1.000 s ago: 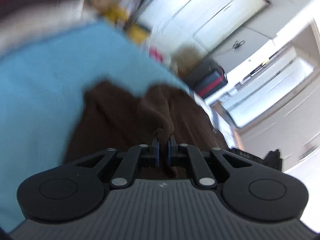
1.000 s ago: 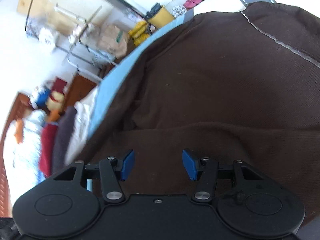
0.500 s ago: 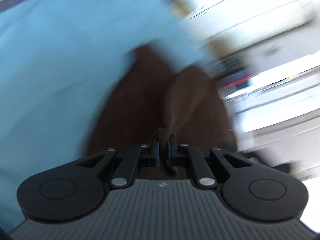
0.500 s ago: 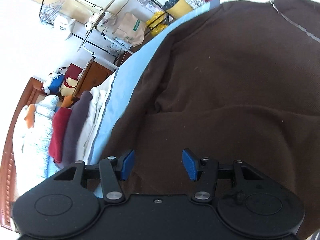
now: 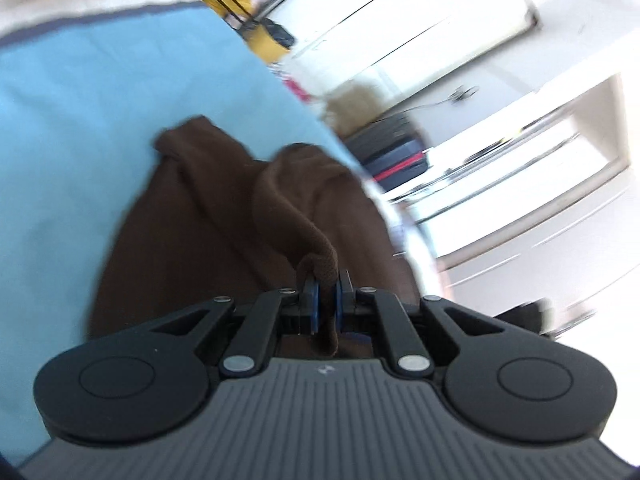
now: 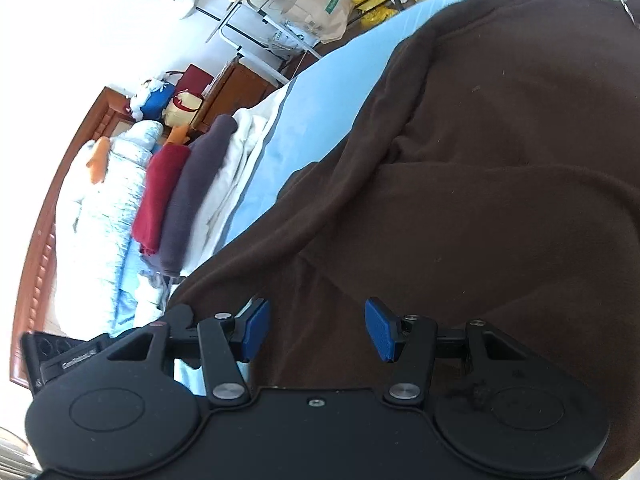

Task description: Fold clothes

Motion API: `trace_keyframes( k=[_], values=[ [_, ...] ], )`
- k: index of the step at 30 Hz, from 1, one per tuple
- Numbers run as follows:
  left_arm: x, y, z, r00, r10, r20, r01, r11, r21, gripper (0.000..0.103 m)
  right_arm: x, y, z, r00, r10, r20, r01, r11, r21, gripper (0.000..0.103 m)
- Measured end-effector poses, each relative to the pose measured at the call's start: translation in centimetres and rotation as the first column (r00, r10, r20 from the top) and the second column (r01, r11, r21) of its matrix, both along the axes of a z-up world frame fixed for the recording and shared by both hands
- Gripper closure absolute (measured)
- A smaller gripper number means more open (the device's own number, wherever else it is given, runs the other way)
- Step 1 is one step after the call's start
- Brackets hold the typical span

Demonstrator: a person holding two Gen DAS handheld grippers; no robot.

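Left wrist view sharper than before; left gripper [image 5: 325, 300] still pinches brown garment [image 5: 224, 216].

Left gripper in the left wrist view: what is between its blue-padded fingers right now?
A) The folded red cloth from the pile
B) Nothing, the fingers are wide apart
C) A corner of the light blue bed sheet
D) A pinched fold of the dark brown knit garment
D: the left gripper has its fingers closed on a bunched edge of the dark brown knit garment, which trails from it over the light blue bed sheet.
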State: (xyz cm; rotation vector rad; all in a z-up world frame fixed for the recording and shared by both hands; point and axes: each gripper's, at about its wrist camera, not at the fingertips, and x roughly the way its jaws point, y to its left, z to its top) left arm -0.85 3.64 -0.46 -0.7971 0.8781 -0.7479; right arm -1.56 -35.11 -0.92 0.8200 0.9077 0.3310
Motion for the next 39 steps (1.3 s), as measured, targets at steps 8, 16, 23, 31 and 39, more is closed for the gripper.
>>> trace_keyframes(
  k=[8, 16, 23, 31, 39],
  values=[
    [0.0, -0.7, -0.1, 0.990, -0.136, -0.044, 0.127, 0.978, -0.165, 0.096, -0.4, 1.1, -2.4, 0.993, -0.101, -0.065, 0.114, 0.965, 0.236, 0.044],
    [-1.4, -0.2, 0.4, 0.988, -0.143, -0.051, 0.132, 0.977, -0.165, 0.096, 0.6, 4.0, -2.5, 0.995, -0.094, 0.030, 0.083, 0.962, 0.259, 0.084],
    [0.9, -0.3, -2.0, 0.985, -0.039, -0.165, 0.022, 0.995, -0.100, 0.096, -1.0, 3.2, 1.1, 0.972, -0.152, 0.179, 0.130, 0.983, 0.126, 0.100],
    [0.7, -1.0, -1.8, 0.990, -0.004, -0.141, 0.024, 0.989, 0.143, 0.096, -1.7, 3.2, 3.3, 0.978, -0.101, 0.185, 0.119, 0.989, -0.091, 0.099],
    [-0.2, -0.7, -1.7, 0.986, -0.049, -0.162, 0.057, 0.997, 0.045, 0.096, -1.1, 3.2, -4.3, 0.991, -0.124, -0.047, 0.133, 0.935, 0.328, 0.030]
  ],
)
